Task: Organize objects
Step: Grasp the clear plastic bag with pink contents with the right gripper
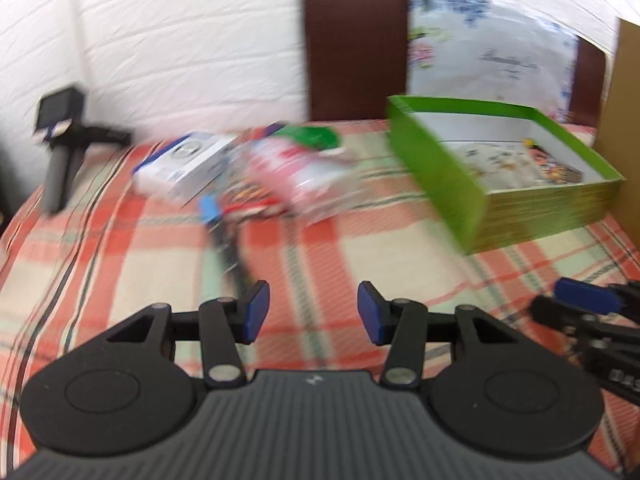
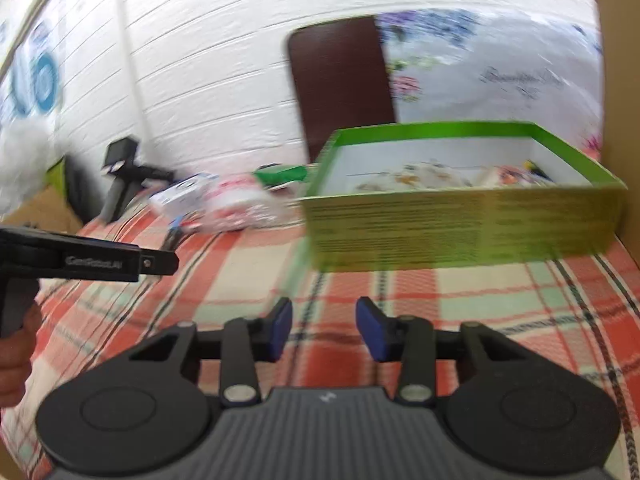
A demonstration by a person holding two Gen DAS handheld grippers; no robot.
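Note:
A green cardboard box (image 1: 520,216) lies open on the checked bedcover, at the right, with printed cards or packets inside. Left of it is a blurred heap: a white and blue carton (image 1: 184,168), a clear red-and-white packet (image 1: 304,176), a green packet (image 1: 312,136) and a dark thin item with a blue end (image 1: 224,232). My left gripper (image 1: 314,308) hovers over the cover in front of the heap, open and empty. My right gripper (image 2: 325,326) is open with a narrower gap, nothing in it, in front of the green box (image 2: 460,232). The heap (image 2: 236,200) lies to the far left.
A black handled device (image 1: 64,148) stands at the bed's far left edge. A brown chair back (image 1: 356,44) and a floral pillow (image 1: 492,52) rise behind the box. A cardboard wall (image 1: 628,120) closes the right side. A white brick wall lies beyond.

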